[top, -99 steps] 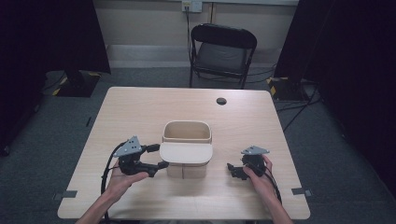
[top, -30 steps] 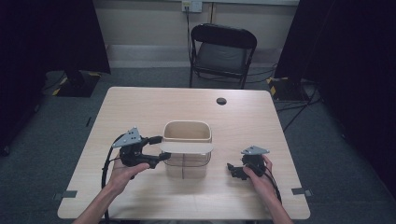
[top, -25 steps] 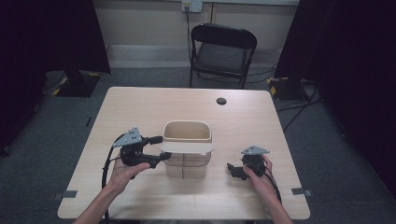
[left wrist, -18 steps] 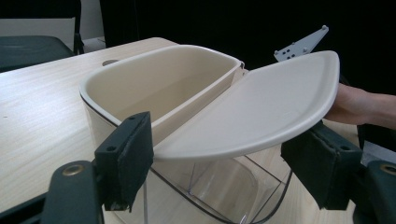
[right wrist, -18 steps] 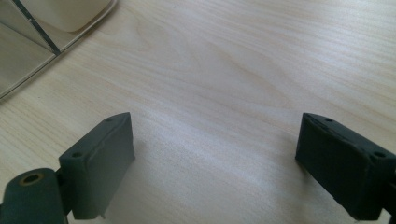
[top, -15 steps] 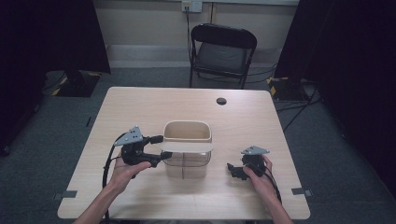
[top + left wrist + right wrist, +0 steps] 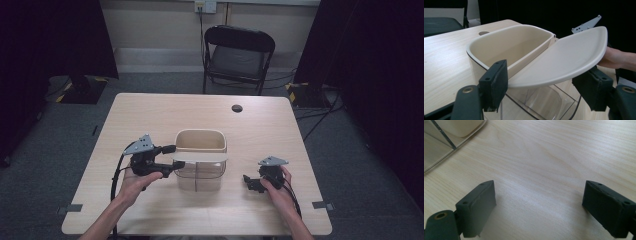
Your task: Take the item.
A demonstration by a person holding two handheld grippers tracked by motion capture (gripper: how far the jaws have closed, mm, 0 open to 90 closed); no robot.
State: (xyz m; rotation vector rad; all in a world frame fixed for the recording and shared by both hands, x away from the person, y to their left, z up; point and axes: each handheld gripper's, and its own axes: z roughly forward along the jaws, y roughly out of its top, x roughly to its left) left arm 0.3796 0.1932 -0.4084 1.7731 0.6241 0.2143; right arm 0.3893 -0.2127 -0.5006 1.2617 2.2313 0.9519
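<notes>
In the high view, mid-frame on the tabletop point(image 7: 150, 110), the left tongs point(image 7: 172, 156) have moved in from the left since earlier and have just been closing around the bin's lid point(image 7: 200, 157). The left gripper view shows the lid point(image 7: 564, 57) between the jaws, not yet pinched; a lift seems next. The right gripper view shows the right tongs point(image 7: 539, 205) apart over bare wood.

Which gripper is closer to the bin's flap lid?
The left. The left gripper has its jaws on either side of the flap lid; the right gripper rests on the table, well off to its side.
</notes>
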